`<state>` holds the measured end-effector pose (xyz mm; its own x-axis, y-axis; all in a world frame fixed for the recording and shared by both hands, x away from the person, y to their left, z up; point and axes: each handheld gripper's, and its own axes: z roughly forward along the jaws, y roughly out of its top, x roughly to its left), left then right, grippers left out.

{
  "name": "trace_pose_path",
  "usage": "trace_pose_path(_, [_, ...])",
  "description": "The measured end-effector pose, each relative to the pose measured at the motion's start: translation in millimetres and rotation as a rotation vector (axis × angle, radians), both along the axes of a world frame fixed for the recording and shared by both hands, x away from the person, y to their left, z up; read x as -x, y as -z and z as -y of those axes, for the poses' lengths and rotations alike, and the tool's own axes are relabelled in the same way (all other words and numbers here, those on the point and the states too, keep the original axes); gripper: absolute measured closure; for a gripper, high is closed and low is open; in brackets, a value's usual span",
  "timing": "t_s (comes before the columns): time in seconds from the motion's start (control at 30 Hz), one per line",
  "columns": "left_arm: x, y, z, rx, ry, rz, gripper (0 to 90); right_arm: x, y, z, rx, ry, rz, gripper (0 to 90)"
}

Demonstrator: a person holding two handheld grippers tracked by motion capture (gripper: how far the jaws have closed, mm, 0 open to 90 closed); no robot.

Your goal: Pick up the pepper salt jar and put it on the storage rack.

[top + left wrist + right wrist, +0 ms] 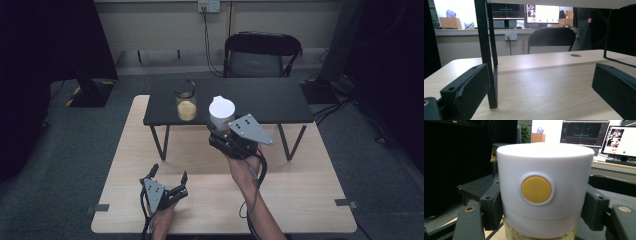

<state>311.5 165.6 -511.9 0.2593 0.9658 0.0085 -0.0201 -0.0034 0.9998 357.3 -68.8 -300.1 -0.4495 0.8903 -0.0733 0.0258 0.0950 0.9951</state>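
White plastic sits square between my right gripper's point(222, 131) pads: the jar point(221, 114) with its white lid is pinched at the sides, upright, its long axis vertical, a yellow disc point(536, 189) on the lid wall facing the right gripper view and a band of yellowish glass showing just under the lid. From above I see the jar held off the wooden table point(300, 200), at the front edge of the black shelf point(280, 100), with its lid about level with the shelf top (hard to tell whether the base clears that edge). So the shelf lies ahead of the gripper and beyond the jar, and a second jar point(186, 102), dark-lidded with yellow contents, stands on it just to the left, apart from mine. I judge the placing turns on getting the base above the shelf surface before going forward, and keeping right of that neighbour. My left gripper point(167, 186) rests low near the table's near edge, jaws spread and empty, well apart from both jars; the right hand is plainly the nearer one.
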Motion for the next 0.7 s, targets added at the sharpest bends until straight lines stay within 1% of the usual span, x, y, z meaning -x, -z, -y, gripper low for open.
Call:
trace_pose_path(0.17, [0.1,0.0,0.1,-0.003,0.002,0.0,1.1,-7.5,-7.6,-2.3,0.005,0.007,0.002,30.2])
trace_pose_path(0.3, [0.2,-0.1,0.0,-0.002,0.004,-0.003,1.1,-16.4,-8.9,-1.9,-0.009,0.015,-0.011,30.2])
trace_pose_path(0.43, [0.0,-0.1,0.1,0.0,0.005,-0.005,1.2,-26.3,-12.3,-4.3,0.002,0.018,-0.014,30.2])
trace_pose_path(0.57, [-0.1,-0.1,0.1,0.0,0.005,-0.007,1.3,-35.4,-16.3,-4.6,-0.007,0.027,-0.017,30.2])
trace_pose_path(0.7, [-0.1,-0.1,0.1,-0.001,0.006,-0.006,1.3,-44.5,-17.0,-5.2,-0.005,0.037,-0.024,30.2])
